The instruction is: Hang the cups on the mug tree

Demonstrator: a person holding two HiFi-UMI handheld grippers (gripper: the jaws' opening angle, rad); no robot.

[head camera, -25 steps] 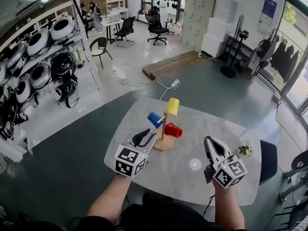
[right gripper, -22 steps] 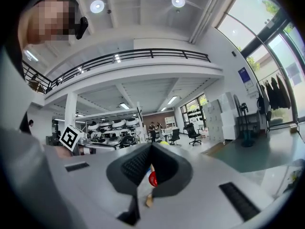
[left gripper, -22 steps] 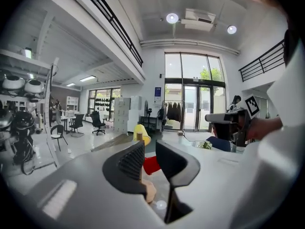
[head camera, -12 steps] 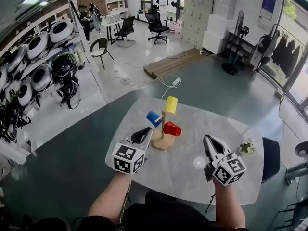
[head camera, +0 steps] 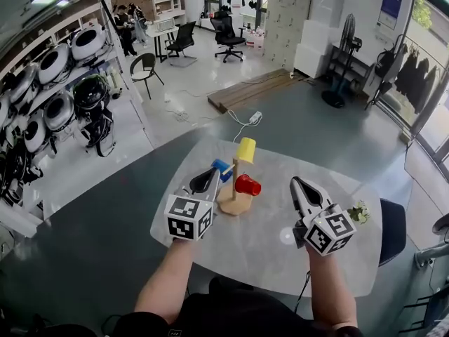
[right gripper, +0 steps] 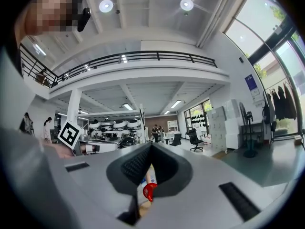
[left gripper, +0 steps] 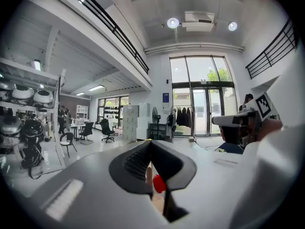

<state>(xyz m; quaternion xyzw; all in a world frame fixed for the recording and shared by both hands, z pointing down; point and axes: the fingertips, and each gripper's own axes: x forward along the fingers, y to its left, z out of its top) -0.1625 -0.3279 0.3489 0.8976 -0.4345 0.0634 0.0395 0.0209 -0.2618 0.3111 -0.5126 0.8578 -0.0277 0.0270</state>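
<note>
Both closed and empty: left claw [head camera: 209, 180], right claw [head camera: 298, 188]. Upright mug tree [head camera: 235, 201] near counter [head camera: 266, 251] far-left edge, with yellow cup [head camera: 245, 149], blue cup [head camera: 222, 167], red cup [head camera: 247, 184] hung. The left claw is nearer, just beside the blue cup.

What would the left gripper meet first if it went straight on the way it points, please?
Most likely the blue cup on the mug tree, just past the left gripper's tip; depth is unclear.

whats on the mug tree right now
Three cups hang on the mug tree: yellow cup on top, red cup right, blue cup left. The left gripper, jaws just closed on nothing, hides part of the blue cup.
</note>
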